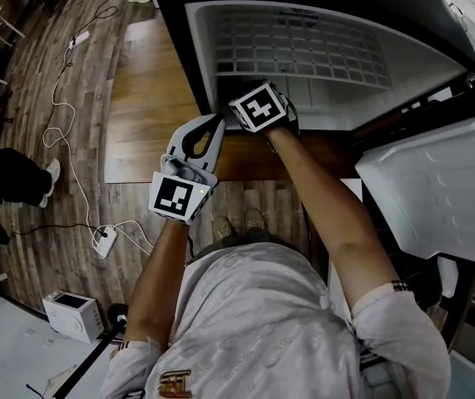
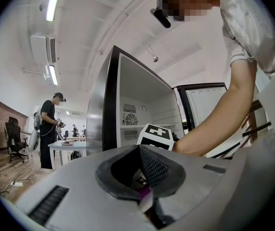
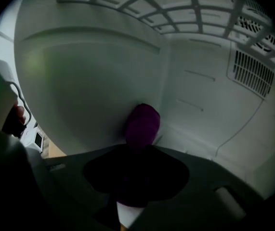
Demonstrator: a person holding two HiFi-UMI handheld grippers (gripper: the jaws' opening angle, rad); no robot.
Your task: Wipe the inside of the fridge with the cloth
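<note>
Two grippers nearest: right gripper [image 3: 139, 147] pinching one purple cloth [image 3: 142, 123] against fridge [image 3: 89, 81] inner wall, below one wire shelf [image 3: 176, 8]; left gripper [image 2: 143, 160] pressed together, empty, just outside front edge. Bare wall all around cloth.

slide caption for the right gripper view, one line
Purple cloth in the right gripper, pressed to the fridge's white inner wall under a wire shelf.

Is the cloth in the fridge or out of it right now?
In. The right gripper holds the purple cloth close against the white inner wall of the fridge; the door stands open.
</note>
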